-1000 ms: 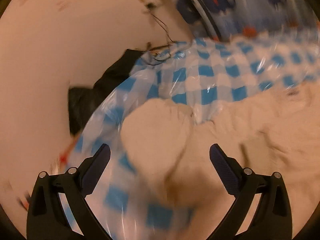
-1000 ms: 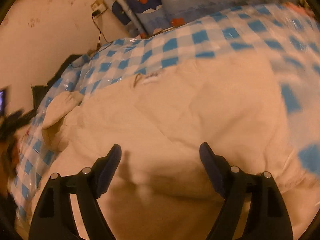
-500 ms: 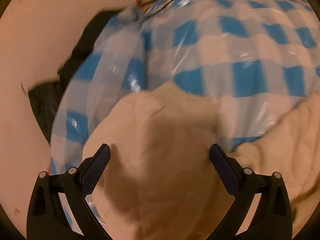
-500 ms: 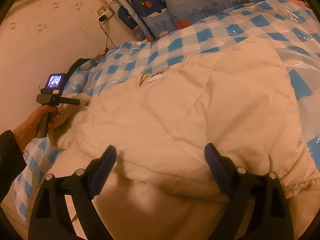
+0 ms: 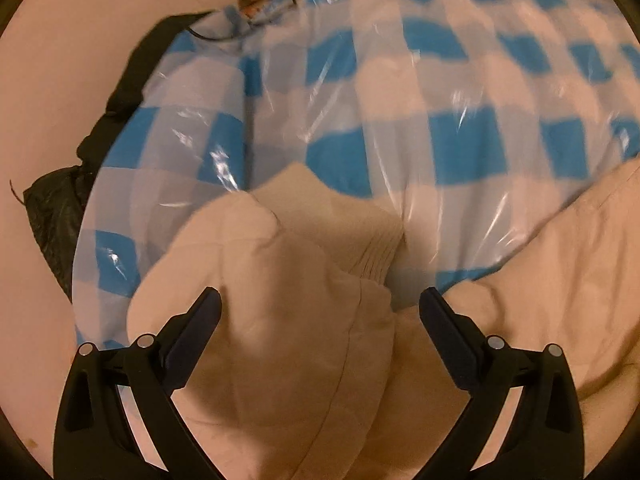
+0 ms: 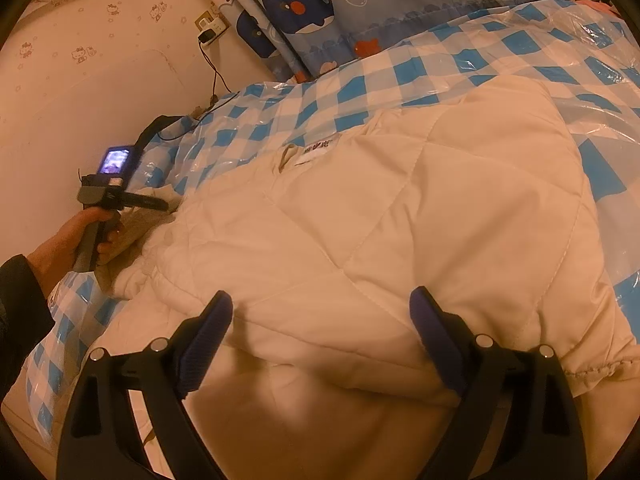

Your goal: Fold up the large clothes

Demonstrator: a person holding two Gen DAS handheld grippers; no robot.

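A bed under a blue-and-white checked plastic sheet [image 6: 360, 88] fills both views, with a whale-print curtain [image 6: 360, 4] and a papered wall [image 6: 100, 80] behind. A cream quilted jacket [image 6: 400, 220] lies spread on the sheet. The right gripper [image 6: 320, 312] hangs over its near hem — jaws just opened wider, spread, nothing pinched between them. The left gripper [image 5: 320, 304] is spread too, its fingers either side of the sleeve [image 5: 280, 280], whose ribbed cuff [image 5: 360, 232] lies on the plastic; the pads do not press. A hand [image 6: 76, 236] holds it at the bed's left edge.
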